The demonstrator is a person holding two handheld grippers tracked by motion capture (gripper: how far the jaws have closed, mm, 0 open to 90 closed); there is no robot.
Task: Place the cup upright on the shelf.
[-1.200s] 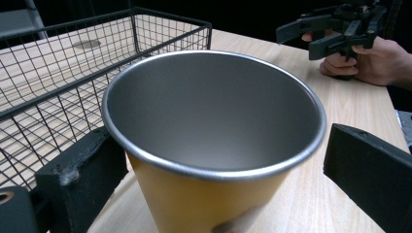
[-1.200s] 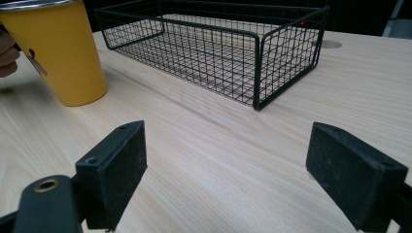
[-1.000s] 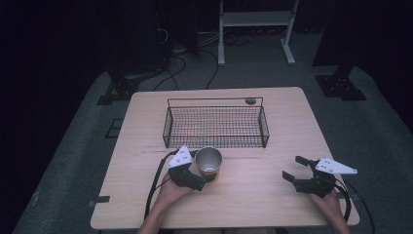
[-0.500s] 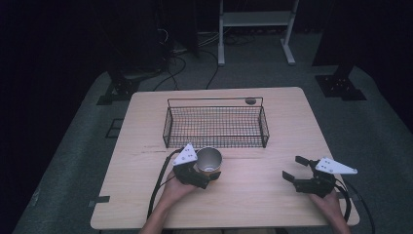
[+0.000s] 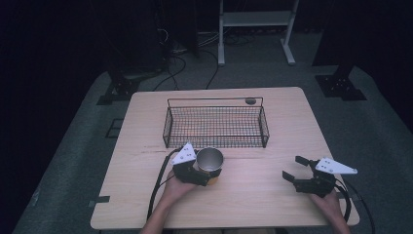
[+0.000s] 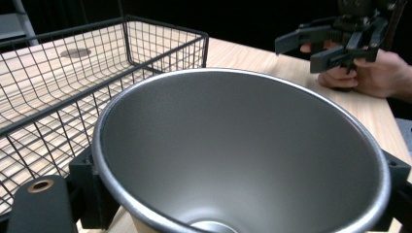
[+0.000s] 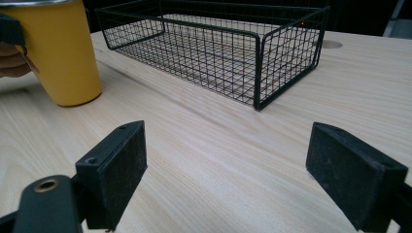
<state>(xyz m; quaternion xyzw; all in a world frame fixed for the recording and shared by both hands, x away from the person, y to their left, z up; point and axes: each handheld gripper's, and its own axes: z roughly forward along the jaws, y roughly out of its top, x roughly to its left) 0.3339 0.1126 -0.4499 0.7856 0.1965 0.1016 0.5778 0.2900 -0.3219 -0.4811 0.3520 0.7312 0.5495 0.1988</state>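
Left hand-held gripper [image 5: 203,171] clamped on yellow tapered metal cup with silver inside [image 5: 210,163], jaws on opposite sides of the wall just under the rim, seen flanking the cup [image 6: 243,150] in left gripper view. Cup upright, mouth up, at front-left of pale wooden bench [image 5: 253,195], just in front of black wire rectangular basket [image 5: 215,126]. From right gripper view, cup [image 7: 60,53] base appears at or barely off the bench surface; cannot tell which. Side grip below rim keeps cup level and leaves bottom free, suited to lifting over the basket's front wall and setting down inside. Basket [image 6: 63,82] empty, long side facing the person, so short forward carry from cup to basket.

Right hand-held gripper [image 5: 306,176] spread wide, holding nothing, parked low over bench at front-right, well apart from cup and basket; likely kept clear so as not to block left hand's path. Same gripper [image 6: 335,41] seen far off in left gripper view, jaws apart. Right gripper view: both black pads [image 7: 116,170] open over bare wood, basket [image 7: 218,43] ahead.

Small round hole in bench [image 5: 250,101] beyond basket's far rim, not involved.

Judged step: cup grasped, ready for transfer into basket. Risk: rim or base catching the wire wall if lift too low.
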